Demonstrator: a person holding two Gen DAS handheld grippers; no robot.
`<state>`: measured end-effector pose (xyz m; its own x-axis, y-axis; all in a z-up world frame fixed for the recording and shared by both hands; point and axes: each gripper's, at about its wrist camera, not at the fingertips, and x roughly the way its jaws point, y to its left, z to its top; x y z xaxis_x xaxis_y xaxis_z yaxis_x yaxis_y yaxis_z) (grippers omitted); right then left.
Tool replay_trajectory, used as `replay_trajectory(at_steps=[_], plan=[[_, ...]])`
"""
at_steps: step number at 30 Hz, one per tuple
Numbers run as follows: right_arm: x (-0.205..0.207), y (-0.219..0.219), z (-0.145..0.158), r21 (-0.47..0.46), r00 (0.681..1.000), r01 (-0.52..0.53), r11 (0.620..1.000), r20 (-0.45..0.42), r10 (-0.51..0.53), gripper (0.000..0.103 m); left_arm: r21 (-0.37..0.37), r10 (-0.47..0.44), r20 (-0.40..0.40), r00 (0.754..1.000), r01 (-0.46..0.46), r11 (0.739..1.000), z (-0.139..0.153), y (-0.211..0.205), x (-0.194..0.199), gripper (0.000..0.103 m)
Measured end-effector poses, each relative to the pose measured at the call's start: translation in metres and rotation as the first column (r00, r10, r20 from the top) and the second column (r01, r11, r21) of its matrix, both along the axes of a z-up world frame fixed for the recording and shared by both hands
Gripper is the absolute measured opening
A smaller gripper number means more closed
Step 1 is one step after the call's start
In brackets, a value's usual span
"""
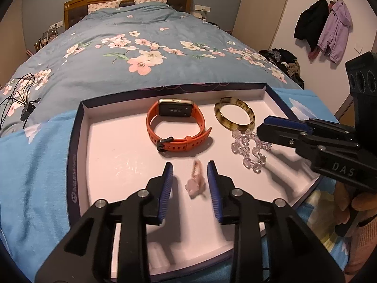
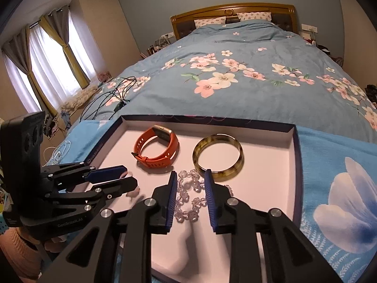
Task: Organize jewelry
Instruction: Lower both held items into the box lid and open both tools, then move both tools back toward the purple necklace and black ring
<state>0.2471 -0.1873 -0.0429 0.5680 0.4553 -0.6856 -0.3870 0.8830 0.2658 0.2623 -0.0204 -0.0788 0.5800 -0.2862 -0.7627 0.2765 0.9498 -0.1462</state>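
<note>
A shallow box point(image 1: 81, 127) with a pale lining lies on the bed. In it are an orange smartwatch point(image 1: 175, 127) point(image 2: 156, 147), a mottled olive bangle point(image 1: 234, 115) point(image 2: 218, 156), a clear crystal bead bracelet point(image 1: 251, 149) point(image 2: 190, 195) and a small pink charm point(image 1: 196, 182), blurred. My left gripper point(image 1: 190, 167) point(image 2: 126, 176) is open, its jaws either side of the pink charm. My right gripper point(image 2: 190, 176) point(image 1: 264, 127) is open, its jaws straddling the bead bracelet just in front of the bangle.
The box rests on a light blue flowered cloth point(image 2: 341, 188) at the foot of a bed with a blue floral quilt point(image 1: 141, 54). Black cables point(image 1: 21, 96) lie on the quilt to the left. Coats point(image 1: 325, 28) hang on the right wall.
</note>
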Motion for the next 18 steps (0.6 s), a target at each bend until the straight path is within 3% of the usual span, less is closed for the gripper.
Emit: replay_trajectory(at_steps=[3,9,18], plan=[[-0.005,-0.006,0.005,0.014,1.000,0.007,1.000,0.007,-0.007,0.024,0.002,0.007,0.018,1.000,-0.007,1.000,0.004,0.001,-0.005,0.040],[-0.018,-0.017,0.013,0.033,1.000,0.012,0.999,0.029,-0.013,0.031,0.024,0.014,0.078,0.997,-0.016,1.000,0.017,0.004,-0.025,0.050],[-0.038,-0.031,0.019,0.052,0.998,0.025,0.998,0.047,-0.027,0.031,0.029,0.034,0.168,0.985,-0.040,0.999,0.038,0.014,-0.061,0.062]])
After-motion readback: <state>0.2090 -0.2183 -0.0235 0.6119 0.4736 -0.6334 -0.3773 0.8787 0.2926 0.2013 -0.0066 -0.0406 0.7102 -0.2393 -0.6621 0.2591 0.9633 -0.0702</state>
